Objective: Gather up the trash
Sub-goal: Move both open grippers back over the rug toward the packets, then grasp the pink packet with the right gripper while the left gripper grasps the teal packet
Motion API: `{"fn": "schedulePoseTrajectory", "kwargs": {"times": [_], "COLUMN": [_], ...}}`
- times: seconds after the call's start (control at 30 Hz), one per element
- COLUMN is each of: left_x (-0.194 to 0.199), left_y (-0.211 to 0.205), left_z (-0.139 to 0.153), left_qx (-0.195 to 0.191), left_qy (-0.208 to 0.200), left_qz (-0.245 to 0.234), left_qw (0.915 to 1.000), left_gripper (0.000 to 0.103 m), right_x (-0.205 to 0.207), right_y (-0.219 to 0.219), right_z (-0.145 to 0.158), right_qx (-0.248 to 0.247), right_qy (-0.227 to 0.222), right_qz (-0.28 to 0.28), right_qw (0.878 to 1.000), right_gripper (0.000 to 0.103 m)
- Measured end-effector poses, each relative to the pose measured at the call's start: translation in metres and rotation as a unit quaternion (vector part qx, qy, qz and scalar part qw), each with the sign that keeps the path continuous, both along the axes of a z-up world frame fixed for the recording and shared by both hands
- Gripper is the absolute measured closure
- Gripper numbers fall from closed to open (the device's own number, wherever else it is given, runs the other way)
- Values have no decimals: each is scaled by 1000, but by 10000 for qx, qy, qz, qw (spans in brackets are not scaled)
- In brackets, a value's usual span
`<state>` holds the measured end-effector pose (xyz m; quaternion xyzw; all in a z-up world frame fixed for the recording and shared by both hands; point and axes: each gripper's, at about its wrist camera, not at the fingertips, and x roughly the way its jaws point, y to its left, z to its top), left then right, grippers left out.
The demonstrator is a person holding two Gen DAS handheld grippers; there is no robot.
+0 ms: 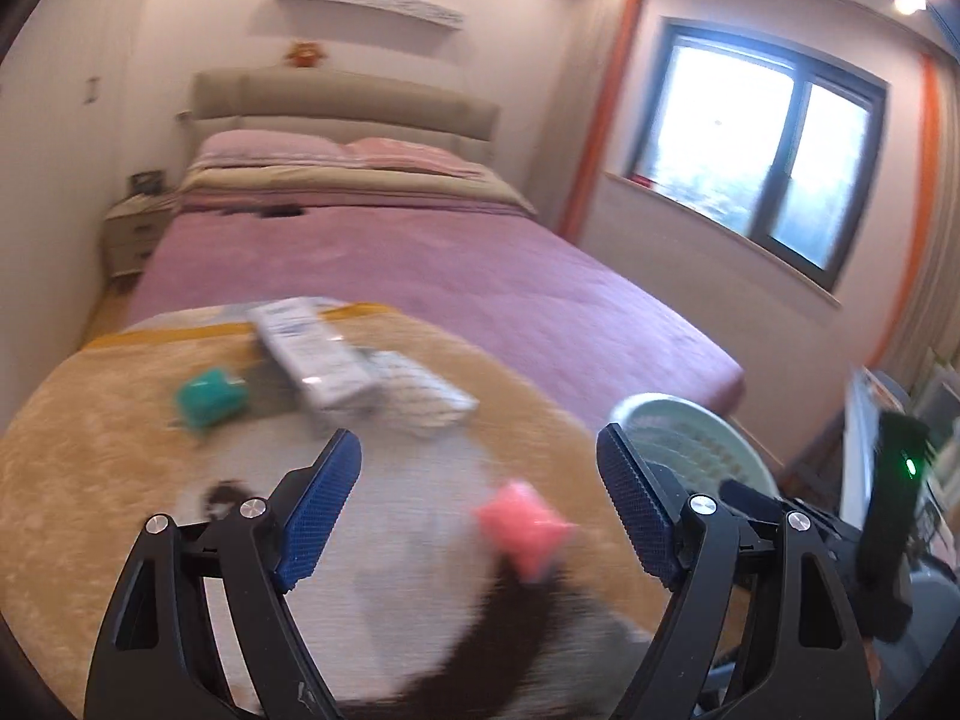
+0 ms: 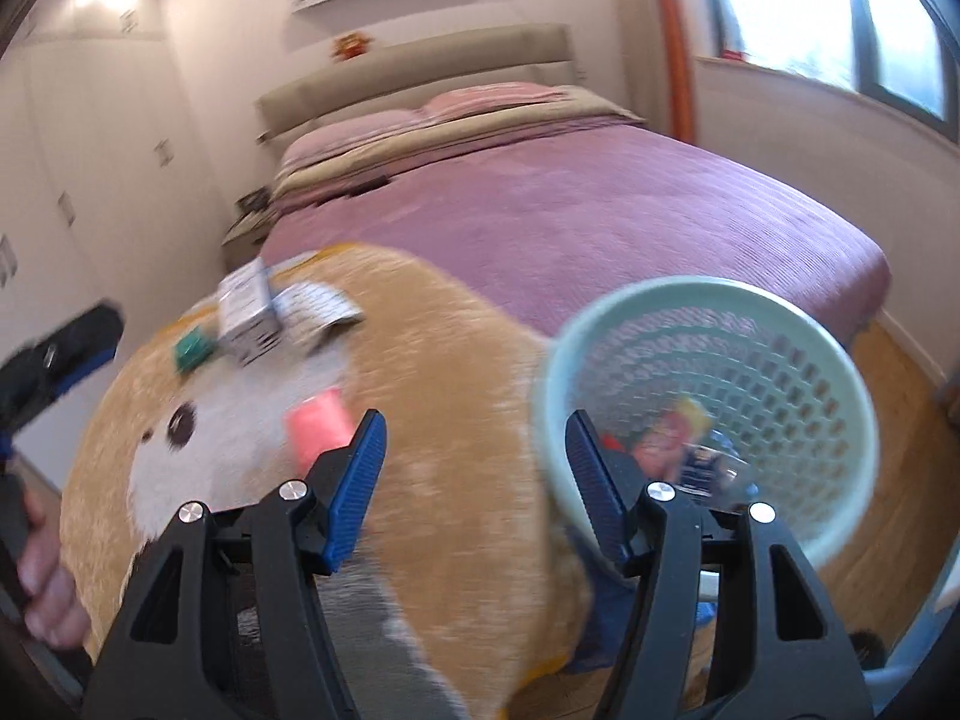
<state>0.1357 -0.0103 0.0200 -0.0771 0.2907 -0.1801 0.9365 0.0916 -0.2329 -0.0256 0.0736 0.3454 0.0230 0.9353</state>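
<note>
1. Left gripper is spread wide and holds nothing. Just beyond its right finger lies a pink wrapper on the plush blanket; farther ahead sit a teal piece and 2 cartons. I judge I am between pickups, with pink the nearest target.

2. Right gripper is also spread and empty. Its right finger reaches the rim of the mesh basket, which already holds some trash. The pink wrapper lies just left of its left finger. Next I must close on it, then carry it to the basket.

Print on the white boxes is blurred; nothing legible.
</note>
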Motion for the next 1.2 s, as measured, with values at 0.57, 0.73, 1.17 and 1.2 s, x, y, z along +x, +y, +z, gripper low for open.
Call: {"fn": "schedulePoseTrajectory", "kwargs": {"times": [0.57, 0.73, 1.17, 1.2], "left_x": [62, 90, 150, 151], "left_y": [107, 121, 111, 108], "left_z": [-51, -53, -77, -79], "left_qx": [1328, 1103, 1184, 1193], "left_qy": [783, 926, 1033, 1062], "left_qz": [1162, 920, 469, 377], "left_qw": [9812, 9853, 9865, 9864], "left_gripper": [24, 24, 24, 24], "right_x": [47, 54, 59, 59], "right_y": [77, 79, 74, 73], "right_z": [-44, -48, -52, -52], "right_qx": [-583, -581, -410, -373], "right_qy": [585, 719, 811, 798], "right_qz": [752, 757, 810, 805], "right_qw": [9937, 9928, 9926, 9929], "right_gripper": [44, 44, 44, 44]}}
